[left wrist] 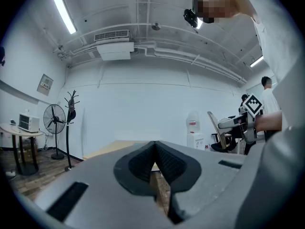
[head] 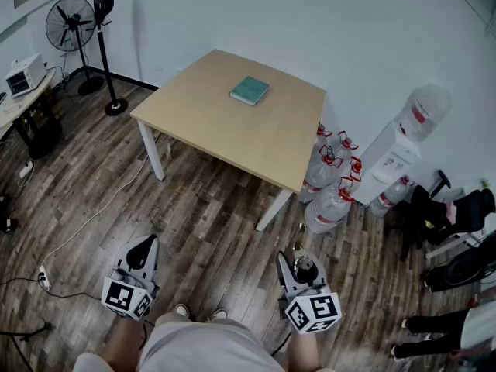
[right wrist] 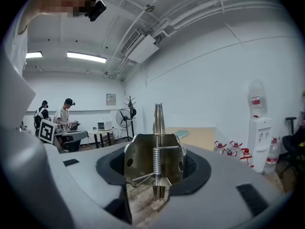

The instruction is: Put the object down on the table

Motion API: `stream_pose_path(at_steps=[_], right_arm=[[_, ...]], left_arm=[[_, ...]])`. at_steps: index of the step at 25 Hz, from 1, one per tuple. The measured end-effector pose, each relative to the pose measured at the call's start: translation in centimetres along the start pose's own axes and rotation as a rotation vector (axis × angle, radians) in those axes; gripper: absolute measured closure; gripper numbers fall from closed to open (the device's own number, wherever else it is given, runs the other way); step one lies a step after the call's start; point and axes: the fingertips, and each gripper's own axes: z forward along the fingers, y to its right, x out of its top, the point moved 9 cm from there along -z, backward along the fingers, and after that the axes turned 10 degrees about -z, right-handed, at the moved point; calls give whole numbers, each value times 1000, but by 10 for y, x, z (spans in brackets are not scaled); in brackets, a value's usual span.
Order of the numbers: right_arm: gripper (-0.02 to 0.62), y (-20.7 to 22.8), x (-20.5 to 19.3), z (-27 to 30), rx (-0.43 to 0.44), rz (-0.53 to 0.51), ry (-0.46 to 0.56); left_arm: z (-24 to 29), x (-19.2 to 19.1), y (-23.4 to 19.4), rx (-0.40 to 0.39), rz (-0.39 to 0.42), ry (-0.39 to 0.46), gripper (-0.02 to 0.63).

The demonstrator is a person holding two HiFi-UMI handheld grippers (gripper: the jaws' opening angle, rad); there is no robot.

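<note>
Right gripper jaws grip a sprung metal tool, possibly a clamp. Left gripper jaws meet, empty.

Bright ceiling strips (dark fisheye edges)

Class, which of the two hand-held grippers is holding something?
The right hand-held gripper: a metal clip sits clamped in its jaws, while the left hand-held gripper is shut on nothing.

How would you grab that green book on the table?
Probably from above, jaws across the green book's shorter width. It lies flat on the table with no edge overhanging, so nothing slips under it sideways. The left gripper is empty; the right gripper holds a metal spring clamp.
</note>
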Motion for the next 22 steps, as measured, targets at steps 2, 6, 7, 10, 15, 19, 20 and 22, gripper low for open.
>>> stream_pose_path(at_steps=[2, 6, 7, 10, 15, 19, 20, 22], right_arm=[[397, -1, 0, 1, 2, -4, 1], [397, 2, 2, 4, 5, -10, 1], [397, 3, 2, 6, 6, -12, 1], [397, 8, 4, 11, 11, -21, 1], [396, 15, 1, 16, 60, 1, 36], [396, 25, -8, 24, 82, 32, 41], [396, 27, -11, 27, 87, 40, 33], [396, 28, -16, 34, 97, 48, 13]], left_arm=[[0, -2, 1, -2, -1, -3, 600], [2, -5, 2, 2, -14, 0, 600], [4, -5, 2, 4, -16, 0, 600], [10, -3, 4, 9, -9, -9, 600], [19, -9, 10, 16, -7, -21, 600], [31, -9, 17, 13, 18, -36, 600], [32, -10, 18, 15, 19, -40, 600], [34, -14, 14, 26, 9, -49, 600]])
